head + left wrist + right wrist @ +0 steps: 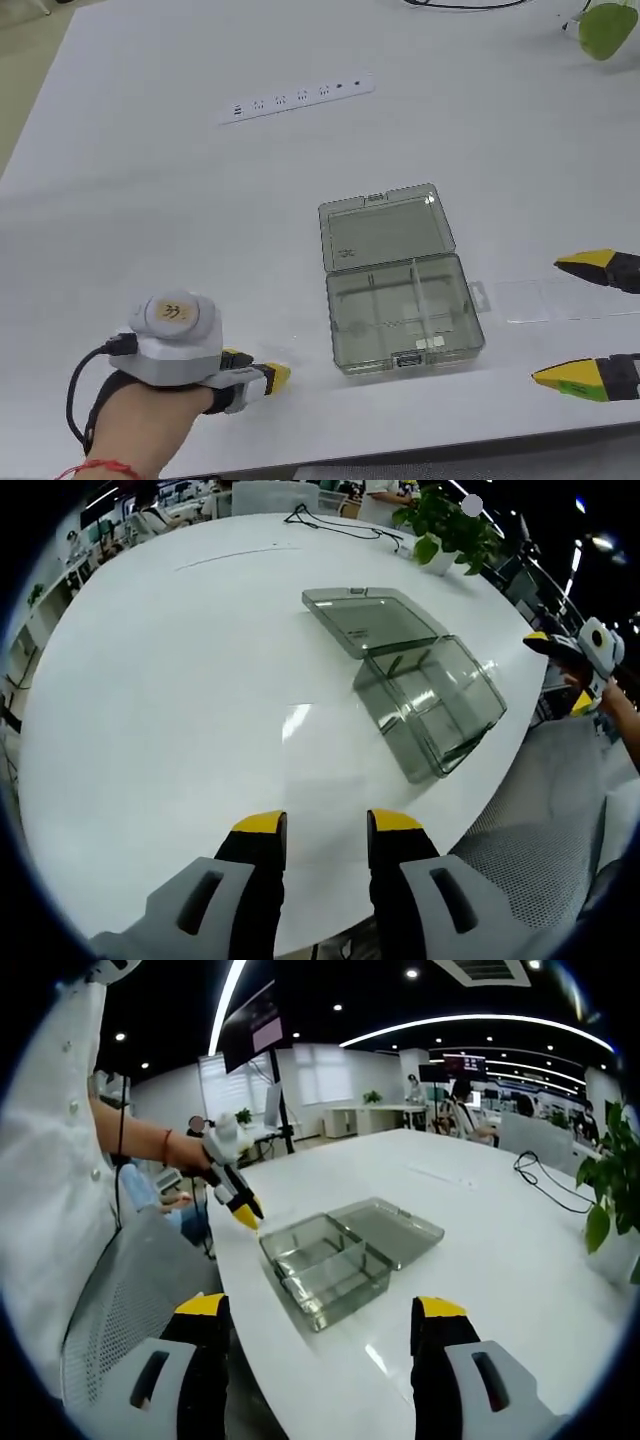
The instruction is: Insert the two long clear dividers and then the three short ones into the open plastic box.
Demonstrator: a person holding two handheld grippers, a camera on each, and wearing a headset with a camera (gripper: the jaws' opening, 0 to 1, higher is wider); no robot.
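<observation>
My right gripper [583, 321] has its jaws spread wide with nothing between them, hanging at the right edge of the table [150, 200]; its own camera shows the same wide gap [320, 1308]. My left gripper [262, 376] sits low over the near edge of the table, held in a hand [150, 420]. Its jaws stand a little apart, much narrower than the right pair, and they hold nothing [327, 825].

The box [405, 312] rests on the table between the two grippers, well apart from both. Its lid [385, 228] is swung fully back and lies flat on the far side. I see some partition lines inside the box, but I cannot tell how many pieces are seated.

Faint clear strips [540, 298] lie flat on the table just right of the box, near the right gripper's tips.

Farther back lies a white power strip [295, 98], and a green plant [608, 28] stands at the far right corner.
</observation>
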